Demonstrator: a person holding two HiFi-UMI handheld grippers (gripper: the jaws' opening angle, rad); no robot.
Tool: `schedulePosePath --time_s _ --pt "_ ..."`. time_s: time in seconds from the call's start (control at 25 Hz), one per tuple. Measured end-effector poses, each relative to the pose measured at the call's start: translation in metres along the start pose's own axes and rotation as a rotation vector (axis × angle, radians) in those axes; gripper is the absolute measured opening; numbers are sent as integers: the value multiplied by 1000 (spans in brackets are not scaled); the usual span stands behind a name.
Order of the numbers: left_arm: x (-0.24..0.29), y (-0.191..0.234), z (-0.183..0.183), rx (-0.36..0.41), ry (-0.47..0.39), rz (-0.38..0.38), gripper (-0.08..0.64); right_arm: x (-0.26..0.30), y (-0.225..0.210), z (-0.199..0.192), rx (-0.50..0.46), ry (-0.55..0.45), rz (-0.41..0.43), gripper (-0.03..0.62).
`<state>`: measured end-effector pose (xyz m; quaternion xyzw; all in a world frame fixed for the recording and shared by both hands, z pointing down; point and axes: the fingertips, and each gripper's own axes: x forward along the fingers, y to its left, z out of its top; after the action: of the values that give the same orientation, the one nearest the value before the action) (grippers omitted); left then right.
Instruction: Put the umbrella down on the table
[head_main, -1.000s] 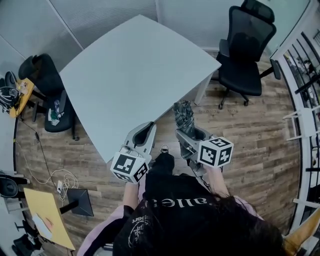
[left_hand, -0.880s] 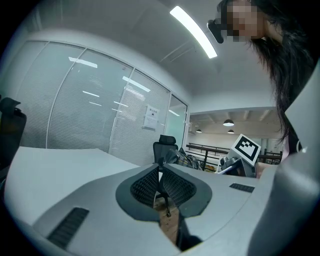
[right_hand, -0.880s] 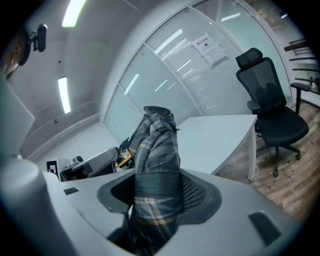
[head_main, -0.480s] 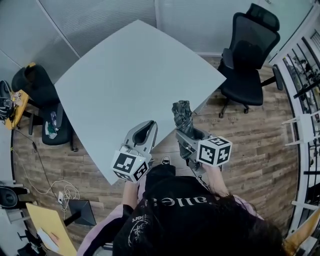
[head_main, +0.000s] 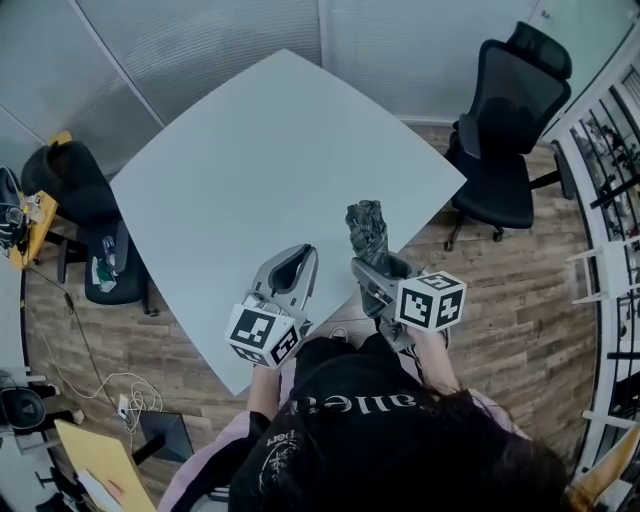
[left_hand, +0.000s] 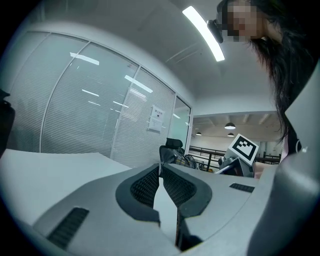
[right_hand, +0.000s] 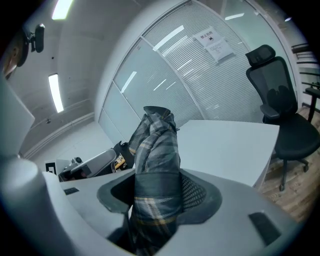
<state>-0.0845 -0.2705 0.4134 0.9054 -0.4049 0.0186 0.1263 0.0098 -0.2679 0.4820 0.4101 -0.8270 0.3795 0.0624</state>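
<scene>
A folded plaid umbrella (head_main: 368, 232) sticks out forward from my right gripper (head_main: 376, 266), which is shut on it. In the right gripper view the dark checked fabric of the umbrella (right_hand: 157, 160) fills the space between the jaws and points up over the table. In the head view the umbrella's tip hangs above the near right edge of the pale grey table (head_main: 270, 150). My left gripper (head_main: 293, 262) is held beside it over the table's near edge. Its jaws (left_hand: 160, 170) are shut with nothing between them.
A black office chair (head_main: 510, 120) stands past the table's right corner, and another dark chair (head_main: 85, 190) at its left. Metal shelving (head_main: 612, 200) lines the right wall. Cables (head_main: 110, 385) lie on the wooden floor at lower left. Glass walls stand behind the table.
Both grippers have moved forward together toward the table. The umbrella's tip and the left gripper now hang over the table's near edge instead of over the floor.
</scene>
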Motion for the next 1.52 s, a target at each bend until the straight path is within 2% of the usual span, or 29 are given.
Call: schedulePosePath --time_s 0.24,0.72,1.24,1.36,1.52 --pt "5 12 -6 -25 -2 38 26 14 -8 6 -26 40 11 230" --pt "36 57 7 -68 -35 234 26 79 -33 53 -119 174 133 230" --pt "62 81 6 -99 -16 387 26 161 -73 84 -215 314 210 230" --pt "64 86 7 -102 -14 418 26 184 -87 89 -261 346 206 230" --pt "65 89 8 -103 -10 460 26 220 -109 94 -389 414 190 230"
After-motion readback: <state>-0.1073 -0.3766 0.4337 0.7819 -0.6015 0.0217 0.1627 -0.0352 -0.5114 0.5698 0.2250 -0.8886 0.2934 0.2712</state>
